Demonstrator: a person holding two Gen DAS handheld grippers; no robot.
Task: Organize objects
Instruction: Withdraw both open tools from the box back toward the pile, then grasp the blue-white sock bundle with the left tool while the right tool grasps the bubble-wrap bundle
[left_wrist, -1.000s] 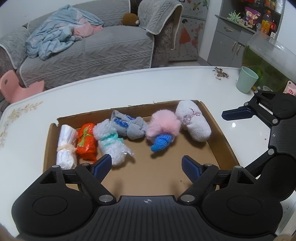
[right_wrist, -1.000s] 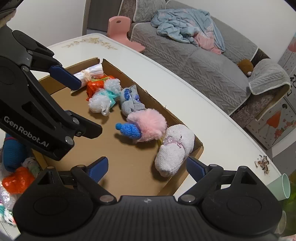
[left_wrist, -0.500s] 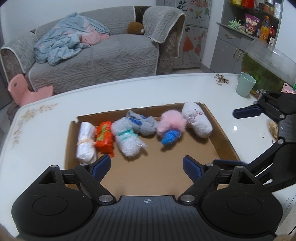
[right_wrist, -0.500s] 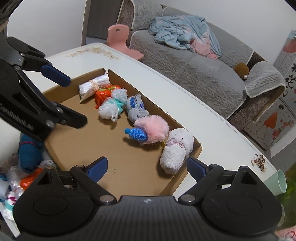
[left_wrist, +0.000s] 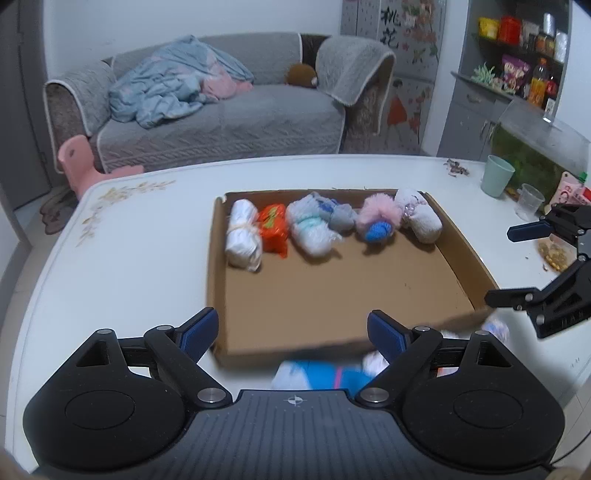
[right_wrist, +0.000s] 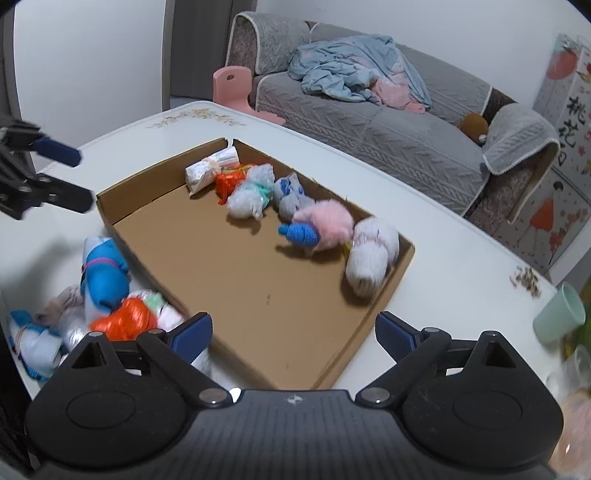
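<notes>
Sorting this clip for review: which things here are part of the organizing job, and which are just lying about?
Job:
- cardboard tray
- rolled bundles lined up inside
- loose bundles beside the tray

Lying about:
- green cup
- clear cup
- seed husks
- sofa
- pink stool

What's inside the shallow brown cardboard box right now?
Six rolled bundles line the cardboard box's far wall, white bundle to pale sock roll. Anything beneath them is hidden.

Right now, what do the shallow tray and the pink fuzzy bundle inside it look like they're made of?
Tray: plain brown corrugated cardboard by the look, matte, with folded walls and a slit at one corner. Pink bundle: soft fluffy fabric, probably plush or fuzzy knit, with a wispy outline; a blue ribbed knit piece pokes out.
</notes>
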